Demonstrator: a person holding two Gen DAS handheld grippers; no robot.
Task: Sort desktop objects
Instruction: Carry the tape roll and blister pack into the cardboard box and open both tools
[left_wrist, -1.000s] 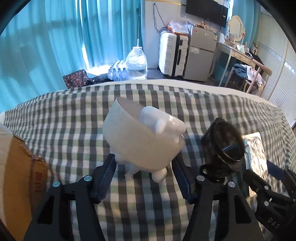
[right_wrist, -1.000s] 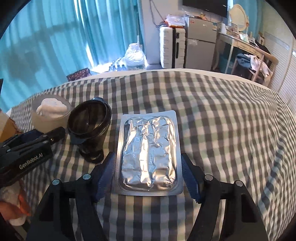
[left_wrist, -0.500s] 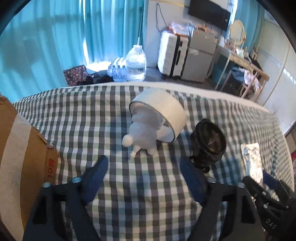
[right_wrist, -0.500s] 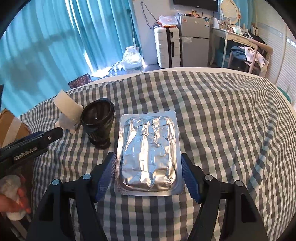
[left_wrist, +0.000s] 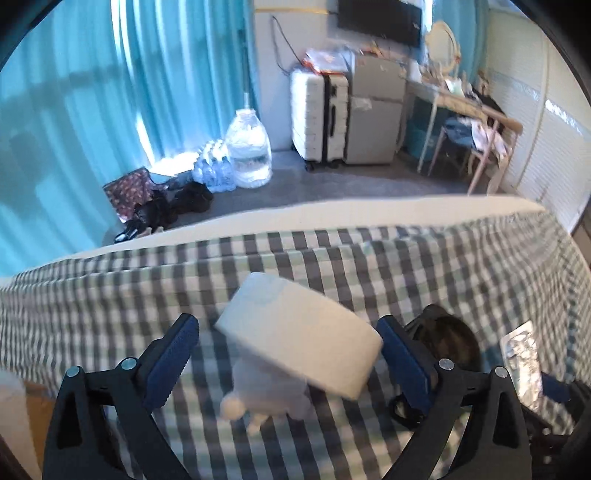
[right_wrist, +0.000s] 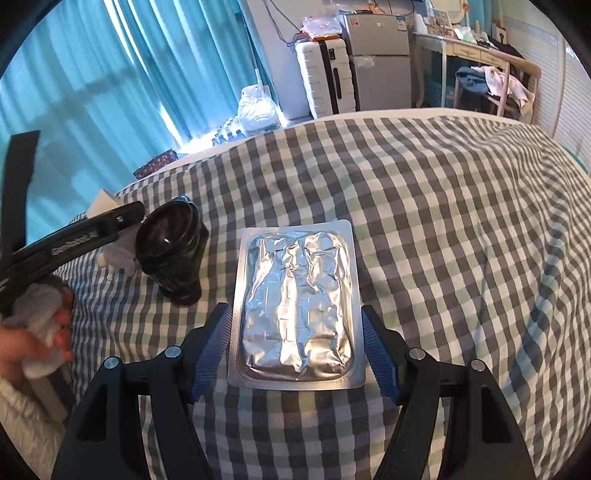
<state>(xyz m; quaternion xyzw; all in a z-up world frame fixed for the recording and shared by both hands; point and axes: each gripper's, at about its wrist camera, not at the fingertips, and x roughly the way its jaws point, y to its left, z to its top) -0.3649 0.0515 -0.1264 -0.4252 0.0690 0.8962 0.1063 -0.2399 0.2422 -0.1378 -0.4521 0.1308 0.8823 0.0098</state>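
Opening wider than before, left gripper (left_wrist: 288, 354) straddles white figurine (left_wrist: 291, 343).

On the checked cloth: one white cup (left_wrist: 299, 343) tipped over, one white figurine (left_wrist: 266, 397) at its mouth, one dark glass goblet (right_wrist: 171, 251), one foil blister pack (right_wrist: 297, 306). Two tools: left tool (left_wrist: 288, 363), jaws opening around the cup without touching it, and right tool (right_wrist: 295, 356), one pad on each side of the pack. One hand (right_wrist: 22, 347) at the left edge, gripping a white cloth.
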